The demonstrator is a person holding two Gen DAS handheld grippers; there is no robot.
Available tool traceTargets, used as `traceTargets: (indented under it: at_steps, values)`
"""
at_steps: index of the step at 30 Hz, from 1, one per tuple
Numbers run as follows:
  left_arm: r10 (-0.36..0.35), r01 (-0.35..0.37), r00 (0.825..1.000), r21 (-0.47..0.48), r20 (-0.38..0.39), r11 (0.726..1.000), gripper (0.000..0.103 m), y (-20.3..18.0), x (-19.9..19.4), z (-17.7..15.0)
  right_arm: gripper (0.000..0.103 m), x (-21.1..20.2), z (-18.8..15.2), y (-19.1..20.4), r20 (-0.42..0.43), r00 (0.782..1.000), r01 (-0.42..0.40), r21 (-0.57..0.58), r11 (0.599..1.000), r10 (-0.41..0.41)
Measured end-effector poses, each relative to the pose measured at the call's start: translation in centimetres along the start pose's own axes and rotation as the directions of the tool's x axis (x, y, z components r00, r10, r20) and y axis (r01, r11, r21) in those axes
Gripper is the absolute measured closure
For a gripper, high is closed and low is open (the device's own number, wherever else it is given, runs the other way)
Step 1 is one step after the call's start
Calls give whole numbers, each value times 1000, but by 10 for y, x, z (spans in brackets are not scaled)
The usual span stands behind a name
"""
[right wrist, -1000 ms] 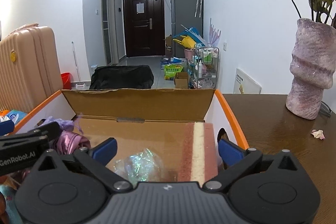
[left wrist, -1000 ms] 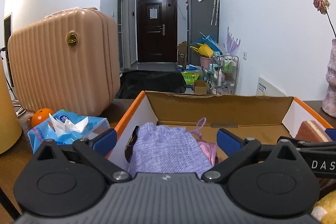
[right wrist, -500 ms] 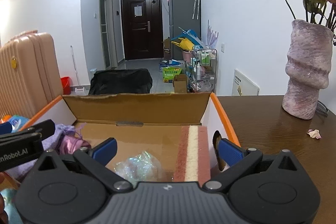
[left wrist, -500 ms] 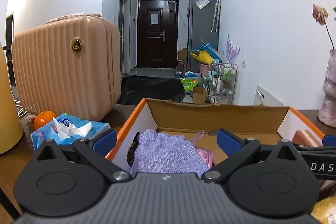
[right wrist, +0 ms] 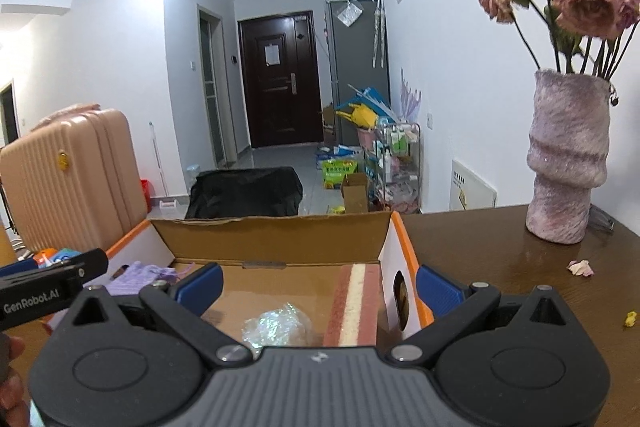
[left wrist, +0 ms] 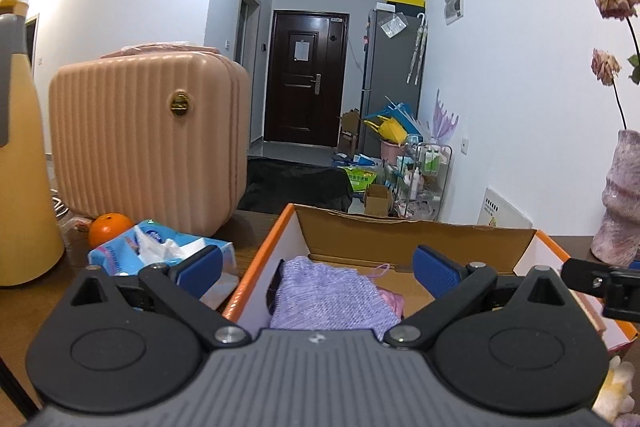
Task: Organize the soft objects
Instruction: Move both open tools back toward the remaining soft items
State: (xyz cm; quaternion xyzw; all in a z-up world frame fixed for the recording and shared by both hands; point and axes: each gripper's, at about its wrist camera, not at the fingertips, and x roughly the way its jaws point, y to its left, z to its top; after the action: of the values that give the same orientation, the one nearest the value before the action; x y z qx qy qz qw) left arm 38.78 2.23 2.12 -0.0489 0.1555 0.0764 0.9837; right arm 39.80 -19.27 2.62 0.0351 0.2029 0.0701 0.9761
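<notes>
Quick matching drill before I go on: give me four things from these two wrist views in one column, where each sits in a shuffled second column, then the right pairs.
Things:
1. lilac knitted cloth
2. layered pink-and-cream sponge block
3. round orange fruit
4. textured mauve ceramic vase

Places:
A. on the wooden table right of the orange-edged cardboard box
B. at the foot of the ribbed peach suitcase
C. left end of the box
D. along the box's right wall

Pairs: 1-C, 2-D, 3-B, 4-A

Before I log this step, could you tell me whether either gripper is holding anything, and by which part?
Nothing is held: the left gripper and the right gripper are both open and empty above the cardboard box.
</notes>
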Motion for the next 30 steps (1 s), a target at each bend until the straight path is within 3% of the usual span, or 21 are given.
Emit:
traceTargets:
  at_steps: [30]
  values:
    - [42,-42,999,-8,14,999,0,40,-95,-26,0,-113,-55,-12,106,994,2,-51,999,3]
